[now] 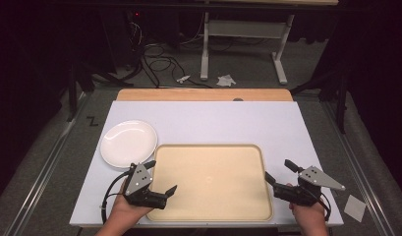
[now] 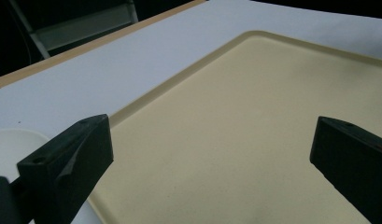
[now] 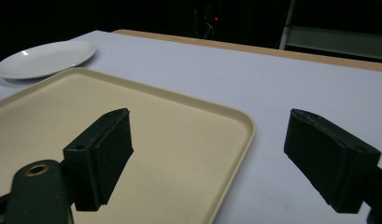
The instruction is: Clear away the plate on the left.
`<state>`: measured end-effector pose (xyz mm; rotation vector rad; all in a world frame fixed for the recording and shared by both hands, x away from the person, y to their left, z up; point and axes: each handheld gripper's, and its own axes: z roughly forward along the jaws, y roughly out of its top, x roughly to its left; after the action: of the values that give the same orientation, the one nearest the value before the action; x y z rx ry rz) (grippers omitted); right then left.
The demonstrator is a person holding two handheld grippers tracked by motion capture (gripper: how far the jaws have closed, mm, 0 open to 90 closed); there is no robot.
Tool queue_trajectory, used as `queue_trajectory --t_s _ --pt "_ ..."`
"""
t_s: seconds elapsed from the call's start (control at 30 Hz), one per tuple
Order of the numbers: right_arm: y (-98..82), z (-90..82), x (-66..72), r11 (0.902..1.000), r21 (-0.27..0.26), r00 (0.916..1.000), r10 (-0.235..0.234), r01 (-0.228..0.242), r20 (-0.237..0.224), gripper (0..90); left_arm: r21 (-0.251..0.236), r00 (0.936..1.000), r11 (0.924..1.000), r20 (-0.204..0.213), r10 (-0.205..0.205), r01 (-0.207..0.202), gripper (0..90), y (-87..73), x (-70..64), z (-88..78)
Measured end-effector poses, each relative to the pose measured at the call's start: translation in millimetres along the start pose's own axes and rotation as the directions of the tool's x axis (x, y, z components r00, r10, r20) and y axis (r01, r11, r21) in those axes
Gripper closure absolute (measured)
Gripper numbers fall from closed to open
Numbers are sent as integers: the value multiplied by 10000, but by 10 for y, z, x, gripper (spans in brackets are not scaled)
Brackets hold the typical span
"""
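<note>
A beige tray (image 1: pixel 208 182) lies empty on the near middle of the white table top, and a white plate (image 1: pixel 128 143) sits just past its left far corner. My left gripper (image 1: pixel 162 176) hovers open over the tray's left edge with nothing between its fingers. At the tray's right edge my right gripper (image 1: pixel 277 169) stands open and empty too. In the left gripper view the gripper (image 2: pixel 211 128) frames the bare tray (image 2: pixel 254 121), with the plate (image 2: pixel 11 144) at lower left. The right gripper (image 3: pixel 209 119) straddles the tray's rim (image 3: pixel 244 122); the plate (image 3: pixel 46 58) lies far left.
The white table top (image 1: pixel 213 123) runs back to a wooden strip (image 1: pixel 203 94). Beyond it on the dark floor are cables (image 1: pixel 159 61), a white table frame (image 1: pixel 243 29) and crumpled paper (image 1: pixel 226 80). A paper sheet (image 1: pixel 355 207) lies on the floor at right.
</note>
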<state>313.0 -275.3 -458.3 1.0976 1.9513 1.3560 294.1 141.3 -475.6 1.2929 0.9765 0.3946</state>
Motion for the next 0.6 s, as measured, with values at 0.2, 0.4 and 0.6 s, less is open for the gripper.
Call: queue_trajectory --t_s 0.2,0.4,0.6 --pt "-1 0 2 10000 9 10000 -38 38 2 162 -303 9997 9995 -248 -76 68 1 50 90 -32" --pt "-3 9 -5 10000 20 10000 -73 73 18 162 -427 9991 9987 -325 -275 261 2 85 143 -56" --pt "-15 -3 -18 10000 16 9999 80 -80 150 162 -558 9986 9976 -313 -419 401 2 102 147 -60"
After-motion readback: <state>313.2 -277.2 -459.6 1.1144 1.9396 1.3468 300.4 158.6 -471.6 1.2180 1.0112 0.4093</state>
